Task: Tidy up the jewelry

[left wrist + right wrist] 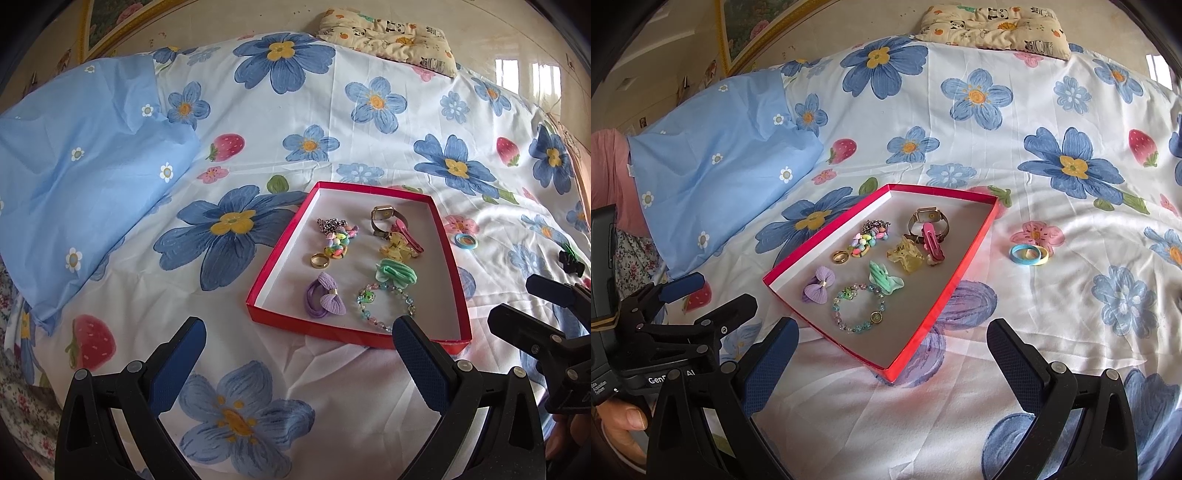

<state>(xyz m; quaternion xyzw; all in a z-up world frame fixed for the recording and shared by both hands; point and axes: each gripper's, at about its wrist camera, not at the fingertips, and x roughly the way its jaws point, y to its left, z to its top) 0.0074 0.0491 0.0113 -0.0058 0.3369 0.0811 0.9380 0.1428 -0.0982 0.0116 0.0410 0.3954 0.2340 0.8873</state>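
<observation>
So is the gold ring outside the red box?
No, the gold ring lies inside the red box, beside the beads.

Left wrist view: aimed forward and down, red tray point(275, 254) seen right of centre, near.
Right wrist view: same aim, tray left of centre.
Shared: tray, flowered bedsheet point(258, 110).

One red tray point(964, 273), one watch point(928, 218), one gold ring point(840, 256), two bow hair ties point(817, 285), two pillows point(713, 177).
</observation>
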